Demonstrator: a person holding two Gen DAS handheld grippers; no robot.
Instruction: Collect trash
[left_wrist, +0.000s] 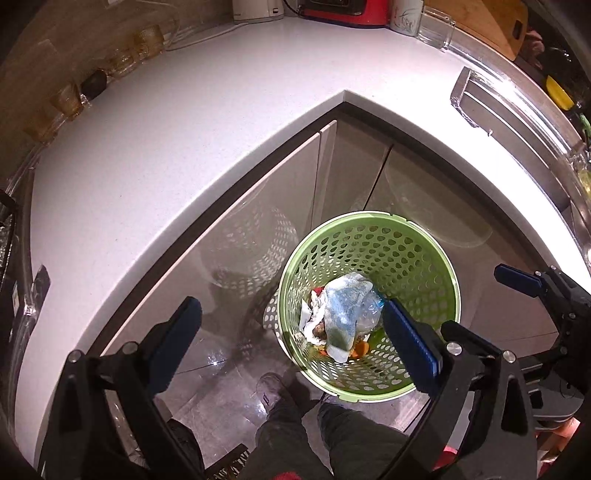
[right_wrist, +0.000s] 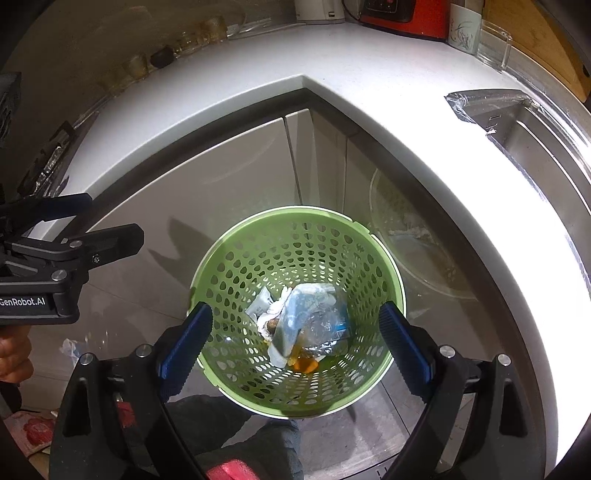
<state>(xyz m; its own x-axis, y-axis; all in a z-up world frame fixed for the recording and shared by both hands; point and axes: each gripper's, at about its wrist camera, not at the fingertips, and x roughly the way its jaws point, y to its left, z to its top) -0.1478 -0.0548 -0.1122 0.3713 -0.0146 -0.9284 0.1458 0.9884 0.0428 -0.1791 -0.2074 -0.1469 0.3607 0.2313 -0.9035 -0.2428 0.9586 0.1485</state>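
A white L-shaped countertop (left_wrist: 192, 122) sweeps across the upper half of both views, its inner corner pointing down toward the centre, with glossy grey cabinet doors (left_wrist: 258, 206) beneath it. At the right edge a steel sink (right_wrist: 535, 147) is set into the counter. Along the top edge of the frame stand a red appliance (left_wrist: 347, 9), a white appliance (left_wrist: 256, 9) and a patterned cup (left_wrist: 406, 16), and amber glasses (left_wrist: 147, 40) line the upper left. Lower centre, on the shiny floor against the cabinets, stands a green perforated basket (left_wrist: 402, 254), and the trash lies at its bottom: a crumpled pale blue cloth (left_wrist: 345, 306), a clear plastic bottle (left_wrist: 369, 314), white paper scraps (left_wrist: 308, 317) and orange bits (left_wrist: 360, 349). The left gripper (left_wrist: 291, 347) fills the bottom of its view, fingers spread wide with nothing between the blue pads, the right-hand pad overlapping the basket in the picture. The right gripper (right_wrist: 295, 347) likewise hangs above the basket, fingers wide apart and empty, framing the trash. The person's dark trouser legs (left_wrist: 314, 435) show at the bottom.
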